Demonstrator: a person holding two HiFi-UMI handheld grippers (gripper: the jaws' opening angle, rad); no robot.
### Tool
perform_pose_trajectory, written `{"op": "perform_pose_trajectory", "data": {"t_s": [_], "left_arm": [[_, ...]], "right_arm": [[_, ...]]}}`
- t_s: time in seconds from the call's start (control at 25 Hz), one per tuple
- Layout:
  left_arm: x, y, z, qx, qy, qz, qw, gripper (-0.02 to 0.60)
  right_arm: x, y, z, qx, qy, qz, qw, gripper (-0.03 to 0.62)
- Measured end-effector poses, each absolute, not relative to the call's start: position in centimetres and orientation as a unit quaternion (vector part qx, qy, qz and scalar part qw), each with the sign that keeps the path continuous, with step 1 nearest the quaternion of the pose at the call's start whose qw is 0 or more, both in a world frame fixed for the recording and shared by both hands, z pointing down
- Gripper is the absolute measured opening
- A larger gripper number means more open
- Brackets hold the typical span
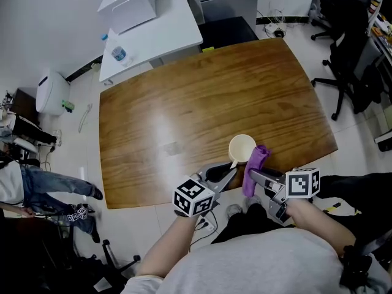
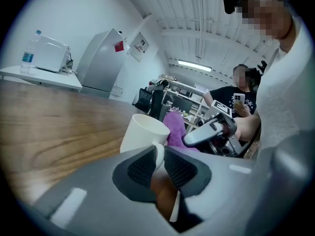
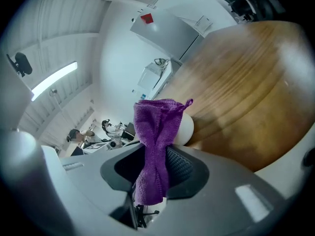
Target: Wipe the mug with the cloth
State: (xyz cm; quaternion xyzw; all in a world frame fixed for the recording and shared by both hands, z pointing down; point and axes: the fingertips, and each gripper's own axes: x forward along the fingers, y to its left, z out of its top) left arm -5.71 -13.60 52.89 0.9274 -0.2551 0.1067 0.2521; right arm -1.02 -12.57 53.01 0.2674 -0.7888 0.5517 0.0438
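Since our left tongs point(image 2: 158, 165) pinch only the thin handle of the mug point(image 2: 140, 134), w/ the cup body just ahead of them on the counter point(image 1: 184, 115), a hard rub could twist it loose, we reckon. Just beside, our right tongs point(image 3: 156, 166) clamp the cloth point(image 3: 157, 127), which is draped vs. the mug's side & may slip out.

Head cam: above me, pointing steeply down on the wooden table point(image 1: 184, 115) from well off. My left gripper point(image 1: 230, 170) and right gripper point(image 1: 253, 176) sit low centre. Left gripper cam: low over the tabletop, looking along my jaws, mug point(image 2: 142, 134) close at centre. Right gripper cam: rolled, table in upper right, purple cloth point(image 3: 155, 146) filling centre, very near. All three share mug and purple cloth.
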Motion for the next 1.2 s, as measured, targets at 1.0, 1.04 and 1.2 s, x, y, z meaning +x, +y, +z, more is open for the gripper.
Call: {"op": "perform_pose_trajectory", "data": {"t_s": [1.0, 1.04, 1.2], "left_arm": [[-5.7, -6.1, 47.9, 0.930, -0.284, 0.070, 0.220, 0.043], [-4.8, -4.3, 47.5, 0.931, -0.284, 0.068, 0.218, 0.043], [-0.7, 3.9, 45.5, 0.935, -0.293, 0.055, 0.193, 0.041]], "right_arm": [[2.8, -7.1, 48.4, 0.250, -0.886, 0.374, 0.110, 0.130], [3.3, -5.5, 47.6, 0.239, -0.896, 0.358, 0.111, 0.130], [6.3, 2.3, 45.2, 0.205, -0.935, 0.253, 0.136, 0.130]]}}
